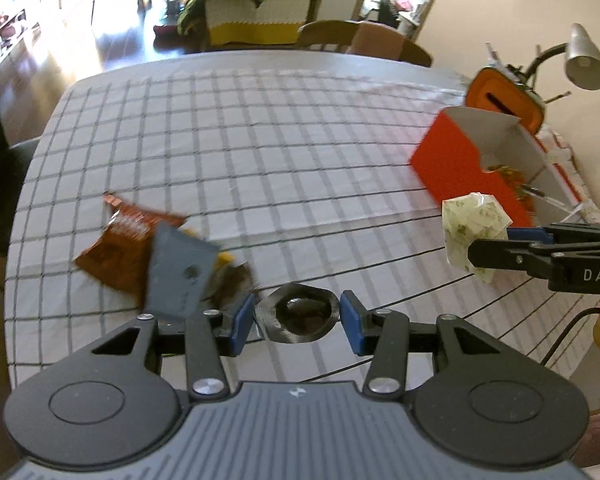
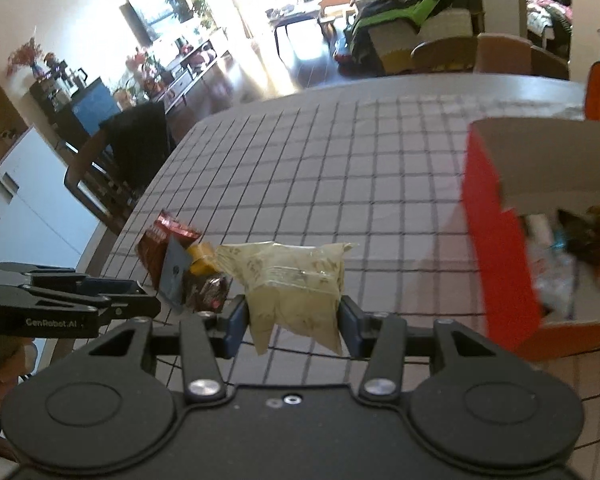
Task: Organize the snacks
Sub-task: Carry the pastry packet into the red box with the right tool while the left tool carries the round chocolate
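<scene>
Right gripper [image 2: 294, 312] clamped on a pale yellow-green translucent snack packet [image 2: 294, 280], both blue pads [image 2: 236, 326] pressing its sides. Packet is off the table, hanging between the fingers. In the left wrist view the same packet [image 1: 470, 228] sits just beside the near corner of the open red cardboard box [image 1: 456, 160], not over the opening.

Left gripper [image 1: 297, 318] is spread, fingers bracketing a black crinkled round-ish wrapped snack [image 1: 300, 314] lying on the white tablecloth with dark grid lines [image 1: 260, 152]. The left pad looks to touch the wrapper edge, while the right pad [image 1: 350, 322] is just clear of it. No grip yet as far as visible.

Left of that wrapper, a loose pile on the cloth: brown-red foil snack bag [image 1: 118, 244], grey flat rectangular packet [image 1: 178, 272] lying over it, small yellow piece [image 1: 225, 258], and a dark brown wrapped piece [image 1: 236, 282]. Pile is blurred, so exact overlaps are unclear.

Red box stands at the table's right side, white inside, already holding several mixed wrappers [image 2: 568, 256] per the right wrist view. Behind it are an orange rounded container with a slot [image 1: 500, 98] and a grey desk lamp [image 1: 586, 58].
</scene>
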### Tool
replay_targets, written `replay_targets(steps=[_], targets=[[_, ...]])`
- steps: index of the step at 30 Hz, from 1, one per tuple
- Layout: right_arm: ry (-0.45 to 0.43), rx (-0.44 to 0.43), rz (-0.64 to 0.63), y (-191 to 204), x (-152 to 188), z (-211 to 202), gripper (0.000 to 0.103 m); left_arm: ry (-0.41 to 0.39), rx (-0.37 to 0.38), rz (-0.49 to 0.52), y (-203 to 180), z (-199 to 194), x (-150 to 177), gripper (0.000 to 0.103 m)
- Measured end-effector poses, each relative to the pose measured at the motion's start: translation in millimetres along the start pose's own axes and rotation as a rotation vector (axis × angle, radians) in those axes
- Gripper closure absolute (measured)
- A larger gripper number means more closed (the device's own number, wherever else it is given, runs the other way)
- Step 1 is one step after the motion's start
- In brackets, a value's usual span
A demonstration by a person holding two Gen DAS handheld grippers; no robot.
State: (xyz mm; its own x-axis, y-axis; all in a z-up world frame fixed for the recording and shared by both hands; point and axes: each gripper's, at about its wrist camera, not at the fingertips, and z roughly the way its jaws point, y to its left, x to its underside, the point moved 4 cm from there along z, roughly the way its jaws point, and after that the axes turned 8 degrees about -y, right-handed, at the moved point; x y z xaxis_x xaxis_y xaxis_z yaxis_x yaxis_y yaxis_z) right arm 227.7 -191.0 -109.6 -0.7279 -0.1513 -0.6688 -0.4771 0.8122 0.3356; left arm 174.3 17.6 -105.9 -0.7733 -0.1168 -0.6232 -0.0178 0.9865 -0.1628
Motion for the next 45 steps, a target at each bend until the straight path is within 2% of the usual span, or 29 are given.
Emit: replay_targets(steps=[12, 22, 32, 38, 45], targets=[[-0.093, 0.069, 0.002, -67.5, -23.2, -49.7, 0.056, -0.057, 0.053, 0.125, -95.6, 11.3, -43.5, 0.057], [-0.105, 0.133, 0.025, -122.6, -30.2, -70.5, 0.056, -0.072, 0.086, 0.23, -168.5, 36.4, -68.0, 0.057], [-0.111, 0.207, 0.071, -190.5, -29.9, -81.7, 0.056, -0.026, 0.098, 0.272, -227.5, 81.5, -84.8, 0.057], [-0.091, 0.266, 0.087, -233.0, -29.2, -75.1, 0.056, 0.007, 0.096, 0.306, -258.4, 111.7, -88.2, 0.057], [-0.057, 0.304, 0.056, -263.7, -38.6, -59.8, 0.056, 0.058, 0.08, 0.333, -284.2, 146.0, -89.0, 0.057]])
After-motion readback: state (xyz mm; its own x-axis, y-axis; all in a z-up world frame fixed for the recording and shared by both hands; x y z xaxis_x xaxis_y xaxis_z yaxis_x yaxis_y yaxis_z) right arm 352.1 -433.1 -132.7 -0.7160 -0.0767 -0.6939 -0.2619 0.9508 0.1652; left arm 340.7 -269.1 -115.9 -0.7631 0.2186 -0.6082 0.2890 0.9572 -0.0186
